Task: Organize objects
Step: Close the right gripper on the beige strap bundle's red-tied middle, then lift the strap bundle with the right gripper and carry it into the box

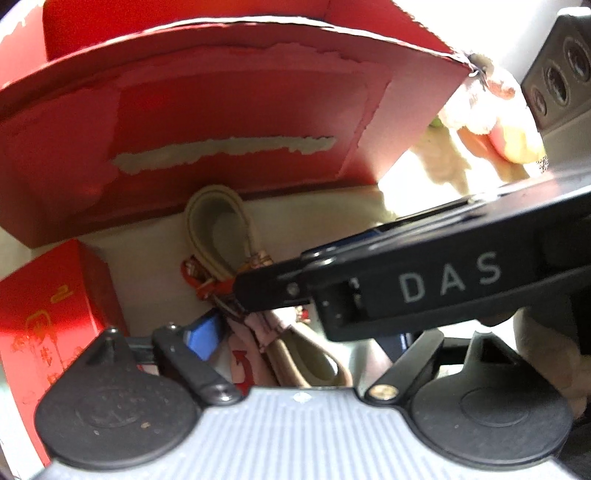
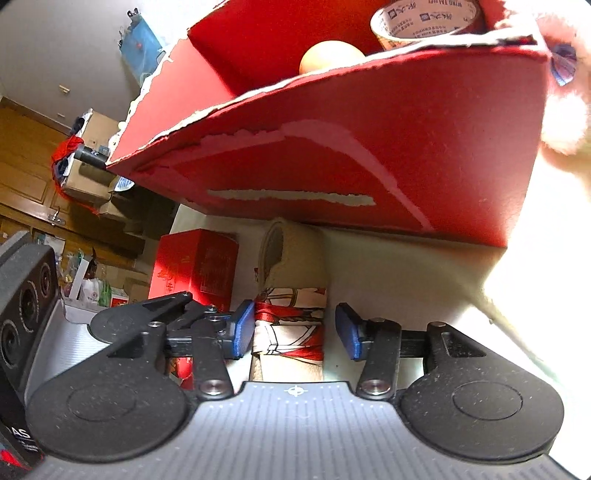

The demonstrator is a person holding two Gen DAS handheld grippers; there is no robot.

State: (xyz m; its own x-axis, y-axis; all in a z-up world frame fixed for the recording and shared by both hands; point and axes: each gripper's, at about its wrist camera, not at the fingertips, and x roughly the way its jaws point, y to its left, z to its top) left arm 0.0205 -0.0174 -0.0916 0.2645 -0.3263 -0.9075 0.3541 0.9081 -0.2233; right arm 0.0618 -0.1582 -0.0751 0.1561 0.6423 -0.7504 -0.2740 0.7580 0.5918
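Two grippers are crowding one small item: a cream fabric bundle [image 2: 291, 291], rolled and banded with red-printed cloth, is lying on the pale table [image 2: 406, 280] just in front of the big red cardboard box [image 2: 369, 155]. Around it the right gripper [image 2: 295, 332] is standing with its blue pads [image 2: 242, 332] apart, the left pad touching or nearly touching the cloth, the right pad clearly off it, so nothing is clamped. In the left wrist view the left gripper [image 1: 295, 343] is hovering over the same bundle, the right tool's black body crossing in front; its fingers look spread and empty, though only one blue pad [image 1: 203, 332] is showing. My worry is that the two tools are knocking together, or that soft, springy fabric is squashing and slipping out sideways when pinched. Torn, fuzzy cardboard edges could snag the looped handle [image 1: 218, 229]. A glossy tape roll [image 2: 424, 22] and a smooth egg-like ball [image 2: 328, 57] are sitting inside the box.
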